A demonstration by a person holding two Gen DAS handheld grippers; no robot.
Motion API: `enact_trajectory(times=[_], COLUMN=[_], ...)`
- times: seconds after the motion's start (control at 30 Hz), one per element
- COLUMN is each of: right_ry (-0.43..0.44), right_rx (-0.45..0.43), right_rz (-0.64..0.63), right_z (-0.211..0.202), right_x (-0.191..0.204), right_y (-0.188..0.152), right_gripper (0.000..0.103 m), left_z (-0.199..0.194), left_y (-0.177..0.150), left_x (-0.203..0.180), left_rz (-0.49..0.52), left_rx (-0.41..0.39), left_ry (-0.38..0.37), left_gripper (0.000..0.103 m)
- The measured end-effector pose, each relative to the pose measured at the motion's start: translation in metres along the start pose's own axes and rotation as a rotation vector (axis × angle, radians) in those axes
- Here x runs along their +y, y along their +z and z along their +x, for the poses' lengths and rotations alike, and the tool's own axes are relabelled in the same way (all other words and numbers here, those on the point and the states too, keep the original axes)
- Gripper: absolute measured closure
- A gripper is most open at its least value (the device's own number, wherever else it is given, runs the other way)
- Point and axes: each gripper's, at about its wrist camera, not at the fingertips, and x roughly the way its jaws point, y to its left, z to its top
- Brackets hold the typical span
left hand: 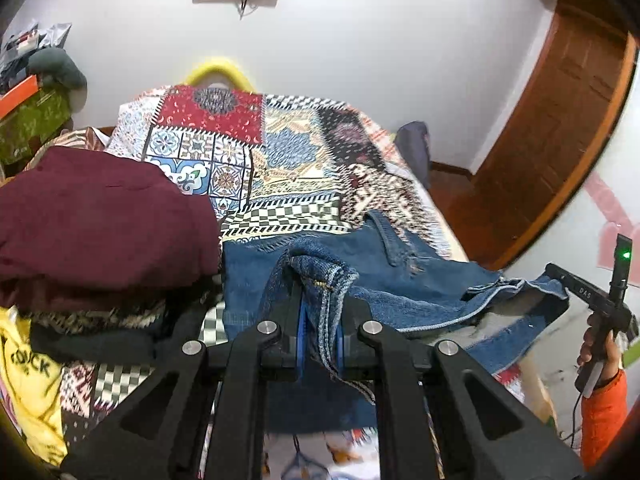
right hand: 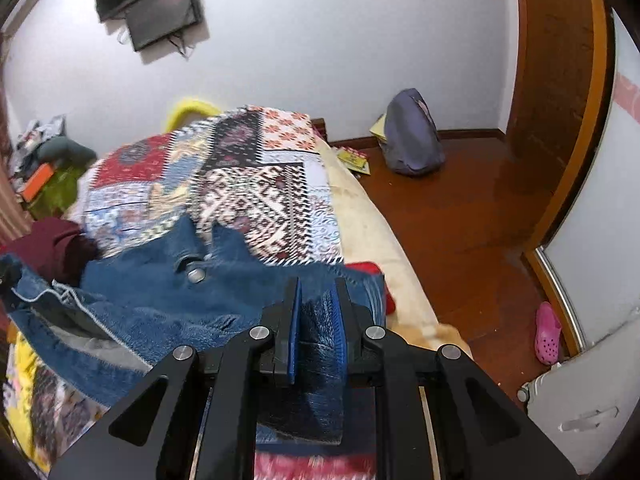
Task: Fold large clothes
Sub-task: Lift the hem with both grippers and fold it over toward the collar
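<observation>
A pair of blue jeans (left hand: 400, 280) lies across the near end of a bed with a patchwork cover (left hand: 260, 152). My left gripper (left hand: 320, 312) is shut on a bunched hem or edge of the jeans and holds it up off the cover. My right gripper (right hand: 318, 308) is shut on another edge of the jeans (right hand: 168, 292), whose metal button (right hand: 196, 275) faces up. The right gripper also shows at the far right of the left wrist view (left hand: 560, 276), gripping the denim.
A heap of clothes with a maroon garment (left hand: 100, 220) on top and a yellow one (left hand: 28, 376) below sits at the bed's left. Right of the bed are wooden floor (right hand: 460, 220), a purple bag (right hand: 412, 136), a wooden door (right hand: 560, 80) and a pink shoe (right hand: 546, 332).
</observation>
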Motion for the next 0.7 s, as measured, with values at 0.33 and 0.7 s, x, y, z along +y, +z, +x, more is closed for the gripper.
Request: enact_trajectory(times=[0.33, 0.7], right_ry=[-0.073, 0.026], right_rx=[0.083, 0.112], right_rz=[0.061, -0.125], right_z=[0.066, 0.039], right_x=[-0.028, 0.019], right_y=[0.008, -0.027], right_gripper=[0.102, 0.096], left_z=[0.105, 0.057], left_y=[-0.007, -0.008], left_x=[0.005, -0.002], left_rz=[0.081, 0.124], left_rx=[0.157, 0.168], left_ry=[0.152, 0.086], left_gripper=[0.091, 0.061])
